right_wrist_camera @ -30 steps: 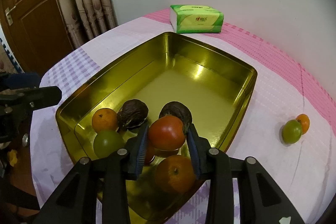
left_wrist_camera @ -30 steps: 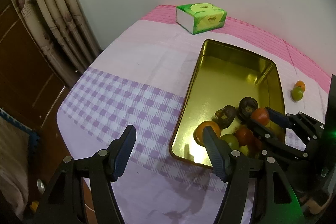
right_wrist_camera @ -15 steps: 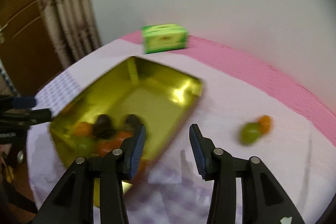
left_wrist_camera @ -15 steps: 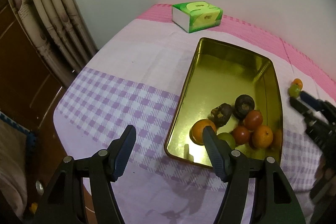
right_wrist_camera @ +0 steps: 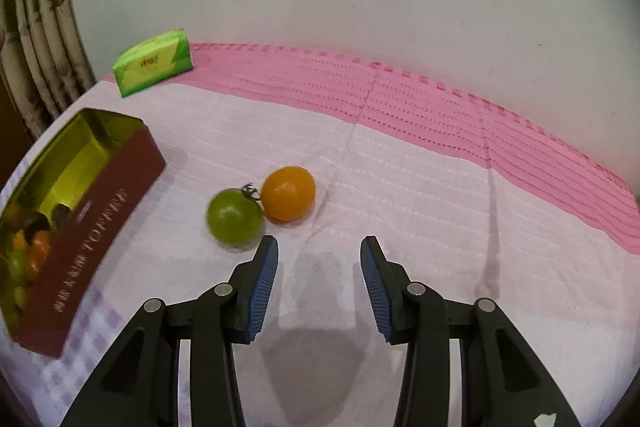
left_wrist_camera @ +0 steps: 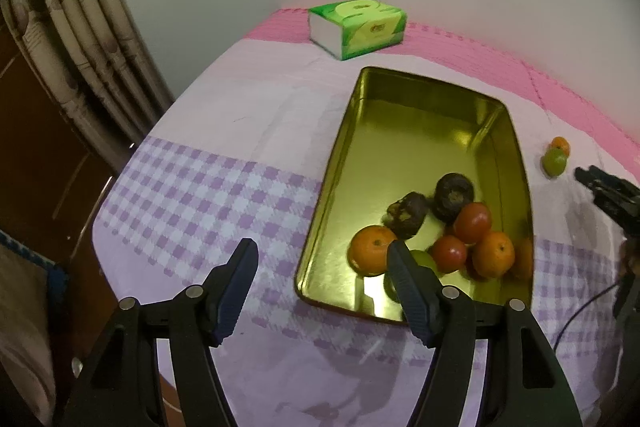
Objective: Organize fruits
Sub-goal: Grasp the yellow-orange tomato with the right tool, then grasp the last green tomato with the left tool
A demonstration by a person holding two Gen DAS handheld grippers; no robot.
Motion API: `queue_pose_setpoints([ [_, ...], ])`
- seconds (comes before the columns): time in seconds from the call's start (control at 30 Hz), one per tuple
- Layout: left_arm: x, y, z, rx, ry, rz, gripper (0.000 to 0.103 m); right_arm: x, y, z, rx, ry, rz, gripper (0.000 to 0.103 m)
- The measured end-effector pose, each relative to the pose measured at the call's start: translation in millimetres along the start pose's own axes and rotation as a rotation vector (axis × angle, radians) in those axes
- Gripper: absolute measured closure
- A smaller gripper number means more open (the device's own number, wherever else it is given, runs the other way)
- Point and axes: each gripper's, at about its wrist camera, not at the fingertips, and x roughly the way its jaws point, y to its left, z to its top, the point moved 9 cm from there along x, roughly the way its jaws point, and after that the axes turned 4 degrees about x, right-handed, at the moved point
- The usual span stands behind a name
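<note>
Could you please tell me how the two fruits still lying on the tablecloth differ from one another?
The green tomato is green with a dark stem on top; the orange fruit is orange with no stem showing. The green tomato lies nearer the tin and the right tool; the orange fruit lies farther back. Both are round, similar in size, and side by side.

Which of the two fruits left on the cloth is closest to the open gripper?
The green tomato, beside the right hand-held gripper; the orange fruit touching it sits farther back.

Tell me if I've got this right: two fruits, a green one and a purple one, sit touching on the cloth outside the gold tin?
Nearly. The right wrist view shows the green fruit touching an orange fruit, not a purple one. Both do sit on the cloth outside the gold tin.
</note>
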Motion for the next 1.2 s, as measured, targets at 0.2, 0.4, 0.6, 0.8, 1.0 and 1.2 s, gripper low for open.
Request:
queue_pose_setpoints([
  [0.2,-4.6,-9.6,4.8,0.023,-0.033,-0.032,0.033,21.5,3.3,2.2,-0.024,0.012,0.037,0.062],
  [0.4,-6.6,-18.1,7.5,0.034,-0.049,-0.062,0.033,34.8,11.0,6.9,-0.069,0.003,0.062,0.058],
  [0.6,-6.8,-29.0,11.6,0.045,-0.055,-0.049,0.033,47.2,17.9,19.7,-0.082,0.011,0.099,0.057],
  [0.8,-2.5,-71.3,24.7,0.092,-0.047,-0.070,0.033,47.4,22.3,21.8,-0.094,0.007,0.105,0.071],
  [1.0,4.0,-143.5,46.2,0.149,-0.053,-0.137,0.033,36.5,-7.9,10.1,-0.021,0.002,0.036,0.071],
  [1.2,18.8,-217.4,62.9,0.223,-0.046,-0.209,0.033,18.6,-52.6,-10.1,0.048,-0.001,-0.042,0.071],
])
